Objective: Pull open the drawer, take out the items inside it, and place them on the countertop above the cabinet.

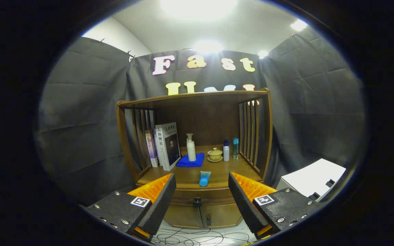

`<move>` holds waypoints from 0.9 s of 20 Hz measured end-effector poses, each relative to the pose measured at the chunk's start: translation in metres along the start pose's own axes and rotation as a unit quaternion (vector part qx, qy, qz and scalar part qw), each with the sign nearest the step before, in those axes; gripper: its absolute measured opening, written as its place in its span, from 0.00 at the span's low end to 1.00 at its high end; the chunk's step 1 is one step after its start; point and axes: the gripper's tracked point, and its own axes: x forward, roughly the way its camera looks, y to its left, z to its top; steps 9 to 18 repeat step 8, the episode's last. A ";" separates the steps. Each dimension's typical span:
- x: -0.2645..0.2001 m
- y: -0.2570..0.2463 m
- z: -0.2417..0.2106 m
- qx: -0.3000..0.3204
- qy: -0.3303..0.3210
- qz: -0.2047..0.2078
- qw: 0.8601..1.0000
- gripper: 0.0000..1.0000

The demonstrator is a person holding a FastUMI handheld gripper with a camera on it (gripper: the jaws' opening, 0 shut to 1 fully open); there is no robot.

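drawer shut, knob at 6 o'clock of blue tube | tube lies on surface | we see tongs spread, empty

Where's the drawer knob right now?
In the gripper view, the knob sits on the shut drawer front, under the blue tube, between the open hand-held gripper's fingers.
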 end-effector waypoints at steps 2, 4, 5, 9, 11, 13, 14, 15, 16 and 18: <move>-0.001 -0.001 0.005 0.001 -0.004 -0.001 1.000 0.95; 0.000 -0.003 0.008 0.002 -0.006 -0.003 1.000 0.95; -0.001 -0.004 0.009 0.003 -0.007 -0.003 1.000 0.95; -0.001 -0.007 0.010 0.002 -0.007 -0.006 1.000 0.95; -0.001 -0.007 0.010 0.002 -0.007 -0.006 1.000 0.95; -0.001 -0.007 0.010 0.002 -0.007 -0.006 1.000 0.95; -0.001 -0.007 0.010 0.002 -0.007 -0.006 1.000 0.95; -0.001 -0.007 0.010 0.002 -0.007 -0.006 1.000 0.95; -0.001 -0.007 0.010 0.002 -0.007 -0.006 1.000 0.95; -0.001 -0.007 0.010 0.002 -0.007 -0.006 1.000 0.95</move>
